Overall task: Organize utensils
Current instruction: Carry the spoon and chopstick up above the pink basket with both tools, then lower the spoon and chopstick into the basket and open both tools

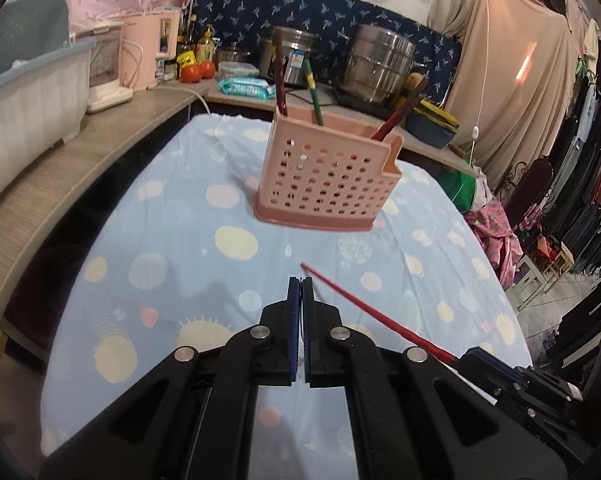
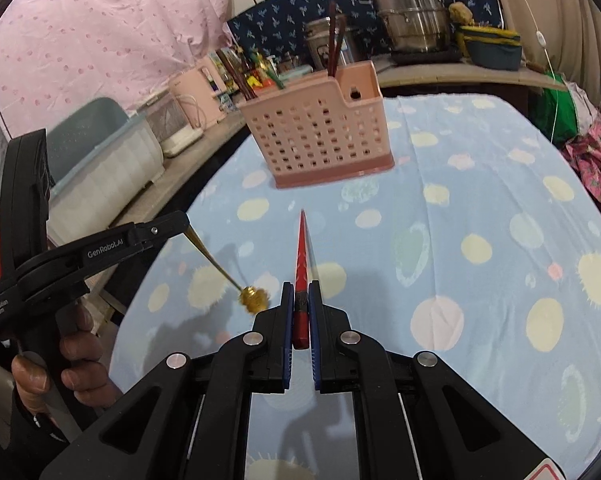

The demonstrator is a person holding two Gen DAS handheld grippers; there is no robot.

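While gripped, red chopstick [image 2: 303, 248] points holderward [image 2: 316, 136] (lengthwise)

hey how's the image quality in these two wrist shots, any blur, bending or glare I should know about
Left wrist view: strong fisheye bending, dark corners, a bright glare patch on the beige curtain; the pink utensil basket is fairly sharp. Right wrist view: same barrel distortion; the gold ornament hanging from the left gripper is motion-smeared, while the red chopstick in the right gripper reads crisp, shadows soft on the tablecloth.

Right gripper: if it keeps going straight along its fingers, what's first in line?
Probably the pink perforated plastic utensil basket. The right gripper holds a red chopstick whose tip aims at its base; only spotted blue tablecloth lies between, depth unclear.
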